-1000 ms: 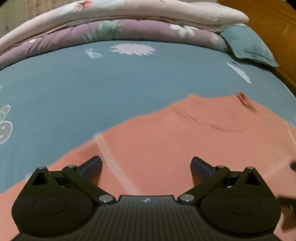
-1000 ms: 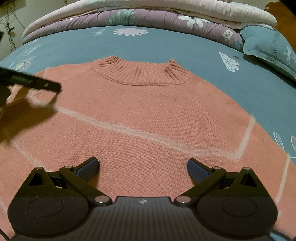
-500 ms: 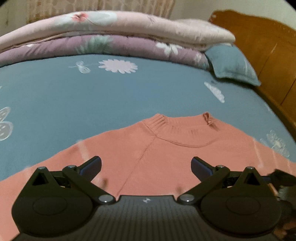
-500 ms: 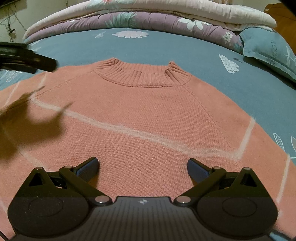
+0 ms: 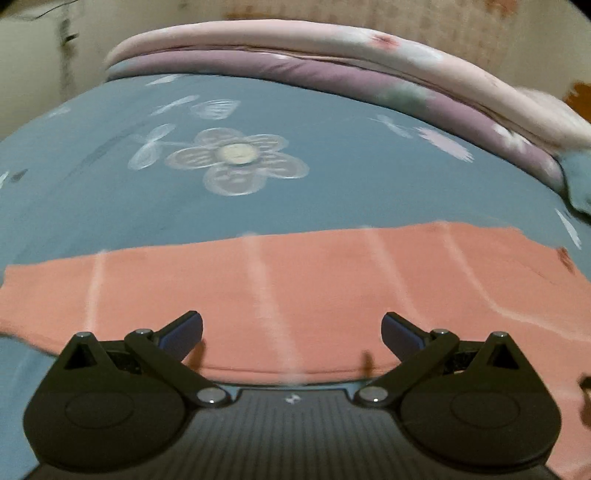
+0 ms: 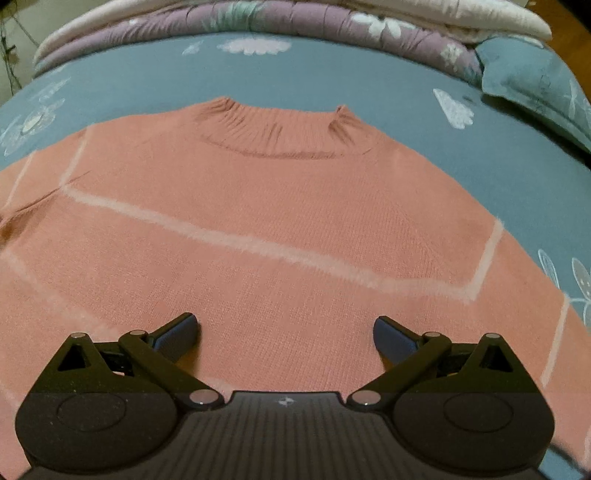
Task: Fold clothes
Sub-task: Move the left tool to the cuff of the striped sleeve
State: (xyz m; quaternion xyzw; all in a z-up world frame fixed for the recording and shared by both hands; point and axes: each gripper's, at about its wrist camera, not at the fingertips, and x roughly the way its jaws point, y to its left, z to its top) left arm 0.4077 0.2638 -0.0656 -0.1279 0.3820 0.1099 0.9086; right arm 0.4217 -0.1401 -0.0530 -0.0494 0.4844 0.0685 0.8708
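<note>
A salmon-pink knitted sweater with thin pale stripes lies flat on the bed, its ribbed collar at the far side. My right gripper hangs open over the sweater's chest, with nothing between its fingers. In the left wrist view the sweater's left sleeve stretches across the frame, its cuff end at the left. My left gripper is open above that sleeve, just over its near edge, and holds nothing. This view is motion-blurred.
The bed carries a blue-grey sheet printed with white flowers. Folded quilts, purple under pale pink, are stacked along the far side. A blue-grey pillow lies at the far right. A wall shows at the left.
My left gripper has swung left, from facing the collar to facing the left sleeve. It no longer shows in the right wrist view. The right gripper has barely moved.
</note>
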